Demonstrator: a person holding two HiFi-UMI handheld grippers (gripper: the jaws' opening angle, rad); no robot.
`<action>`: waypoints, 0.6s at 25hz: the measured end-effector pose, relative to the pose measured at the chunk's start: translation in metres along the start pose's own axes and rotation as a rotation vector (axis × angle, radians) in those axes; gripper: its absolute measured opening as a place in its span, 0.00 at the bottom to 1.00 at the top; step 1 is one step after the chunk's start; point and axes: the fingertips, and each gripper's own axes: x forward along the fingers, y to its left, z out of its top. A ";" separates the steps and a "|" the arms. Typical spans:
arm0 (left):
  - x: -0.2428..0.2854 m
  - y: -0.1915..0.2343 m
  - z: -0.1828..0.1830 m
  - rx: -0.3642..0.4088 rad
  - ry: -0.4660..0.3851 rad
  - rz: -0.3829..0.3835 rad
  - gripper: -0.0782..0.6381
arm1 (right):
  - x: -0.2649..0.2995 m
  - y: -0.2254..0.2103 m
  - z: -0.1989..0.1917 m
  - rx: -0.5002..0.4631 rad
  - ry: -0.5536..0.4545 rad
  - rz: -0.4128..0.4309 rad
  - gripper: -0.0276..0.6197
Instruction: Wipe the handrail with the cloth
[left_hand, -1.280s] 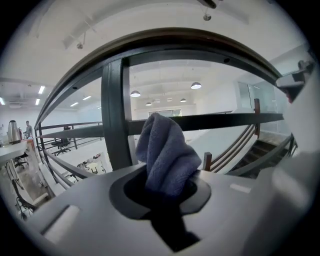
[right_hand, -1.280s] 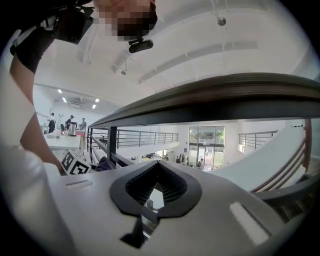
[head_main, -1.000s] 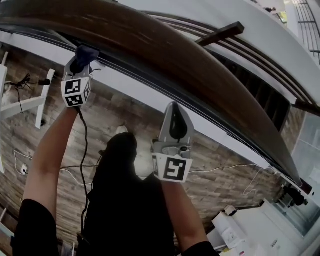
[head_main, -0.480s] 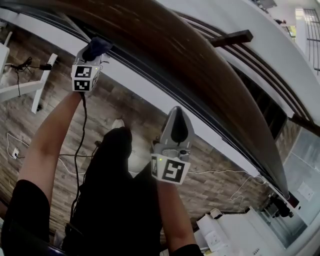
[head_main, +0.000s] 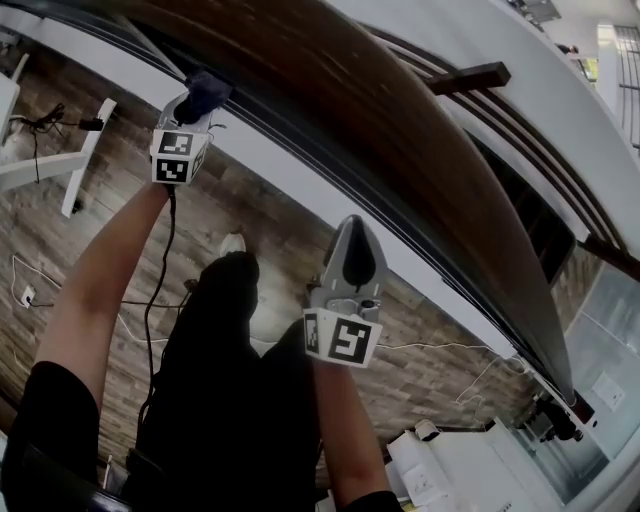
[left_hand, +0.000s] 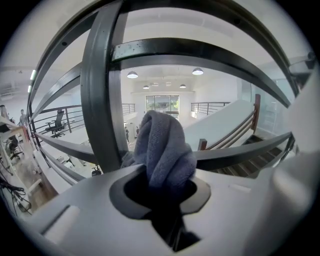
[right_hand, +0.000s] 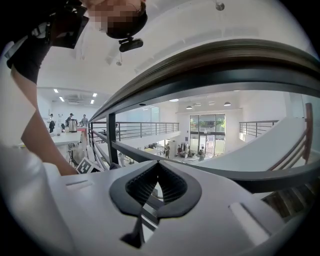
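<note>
The cloth (head_main: 207, 88) is a grey-blue towelling rag, bunched into a soft, knobbly twist, and the left gripper (head_main: 196, 104) has its jaws clamped on the lower end of it, so that the free bulk stands out past the tips; in the left gripper view the cloth (left_hand: 162, 150) fills the dark oval throat of the left gripper (left_hand: 162, 192), with its nap clear to see. From the head view the cloth lies at the near, lower edge of the handrail (head_main: 400, 120), against the black metal band under the wood and not on the broad top; whether it presses there cannot be told. The handrail is a wide, curved board of dark brown wood with a dull sheen, sweeping off to the right over slim black steel bars; a flat black post (left_hand: 97, 100) rises just left of the cloth. The right gripper (head_main: 352, 235) hangs below the rail, well apart from it, with its ribbed rubber pads brought together at the tips on nothing; in its own view the right gripper (right_hand: 157, 167) looks along under the handrail (right_hand: 225, 60). No damp streak or cleaned band shows on the wood, so how much has been wiped cannot be judged; I take the long run to the right, and the whole top face, as left to do.
</note>
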 end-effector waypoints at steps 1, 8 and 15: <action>0.000 -0.002 -0.002 -0.013 0.004 0.009 0.20 | -0.001 -0.001 -0.001 -0.007 0.004 0.015 0.05; 0.001 -0.011 -0.018 -0.039 0.063 0.058 0.21 | -0.009 -0.019 -0.003 -0.039 0.022 0.045 0.05; -0.005 0.025 0.024 -0.088 -0.080 0.223 0.20 | -0.012 -0.033 -0.001 -0.048 0.034 0.050 0.05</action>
